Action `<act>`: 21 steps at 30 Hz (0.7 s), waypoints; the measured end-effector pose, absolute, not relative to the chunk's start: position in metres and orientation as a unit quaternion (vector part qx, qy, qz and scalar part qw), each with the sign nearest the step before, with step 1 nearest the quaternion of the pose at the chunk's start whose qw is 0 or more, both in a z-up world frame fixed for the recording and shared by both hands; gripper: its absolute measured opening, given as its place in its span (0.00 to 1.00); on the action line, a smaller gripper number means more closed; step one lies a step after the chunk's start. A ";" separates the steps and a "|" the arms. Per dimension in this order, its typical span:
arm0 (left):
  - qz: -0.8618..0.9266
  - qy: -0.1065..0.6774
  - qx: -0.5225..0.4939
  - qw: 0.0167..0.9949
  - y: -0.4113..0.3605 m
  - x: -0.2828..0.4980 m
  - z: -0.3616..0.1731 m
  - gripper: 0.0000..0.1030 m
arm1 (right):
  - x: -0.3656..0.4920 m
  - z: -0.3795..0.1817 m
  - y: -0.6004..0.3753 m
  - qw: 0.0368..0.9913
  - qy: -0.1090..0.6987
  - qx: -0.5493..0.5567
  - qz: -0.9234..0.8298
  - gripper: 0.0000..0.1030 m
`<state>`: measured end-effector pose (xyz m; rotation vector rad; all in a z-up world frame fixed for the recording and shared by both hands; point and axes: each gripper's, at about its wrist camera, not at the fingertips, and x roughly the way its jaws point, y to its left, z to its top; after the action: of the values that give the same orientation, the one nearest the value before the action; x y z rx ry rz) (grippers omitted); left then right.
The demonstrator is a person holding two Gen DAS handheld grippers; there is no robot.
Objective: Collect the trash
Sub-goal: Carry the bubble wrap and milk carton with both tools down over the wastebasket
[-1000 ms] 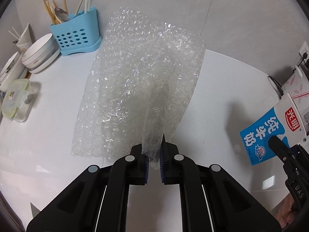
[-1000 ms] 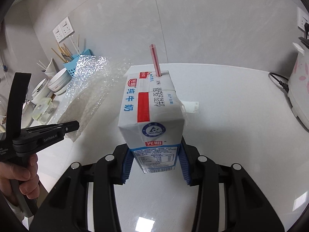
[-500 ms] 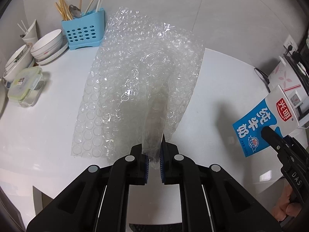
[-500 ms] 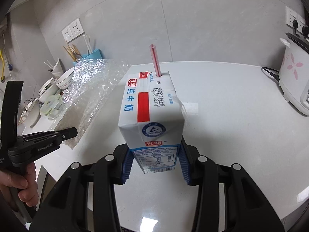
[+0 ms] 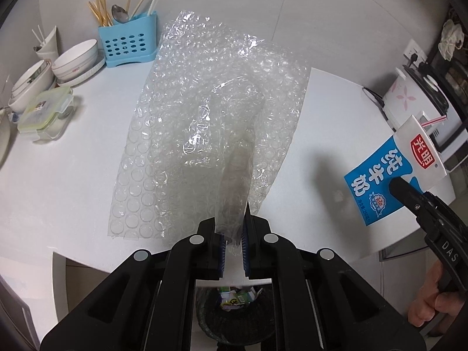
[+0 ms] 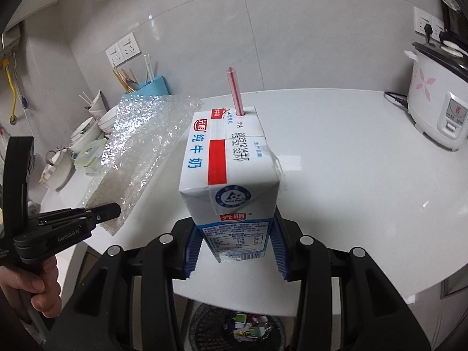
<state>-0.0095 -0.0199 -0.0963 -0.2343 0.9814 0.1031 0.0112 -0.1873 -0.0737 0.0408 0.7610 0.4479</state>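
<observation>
White counter (image 6: 336, 161) and grey tiled wall form the setting. Bubble wrap (image 5: 210, 122) is pinched between the nearly closed left gripper (image 5: 233, 244). A milk carton (image 6: 228, 172) with a straw (image 6: 234, 90) is clamped by the right gripper (image 6: 234, 251), jaws partly apart; "光明", "纯牛奶" and "2025" are printed on it. Both grippers are pitched downward over a bin (image 6: 210, 327) beside the counter edge.

Left tool (image 5: 232, 244) pinches bubble wrap (image 5: 210, 122) above the bin (image 5: 234, 318).

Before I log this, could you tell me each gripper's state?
Left gripper: shut on the bubble wrap.
Right gripper: shut on the milk carton.
</observation>
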 end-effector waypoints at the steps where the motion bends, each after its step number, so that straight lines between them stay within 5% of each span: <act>1: 0.047 0.471 -0.113 0.874 -0.020 -0.015 -0.096 0.08 | 0.005 -0.073 -0.188 0.904 0.366 0.019 0.218 0.38; 21: -0.003 0.486 -0.098 0.869 -0.032 -0.135 -0.100 0.07 | -0.090 -0.086 -0.191 0.899 0.369 -0.016 0.236 0.38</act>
<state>-0.1354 -0.0323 -0.0999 -0.2043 1.0168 -0.0063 -0.0904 -0.1914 -0.0864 -0.0331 0.7640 0.4894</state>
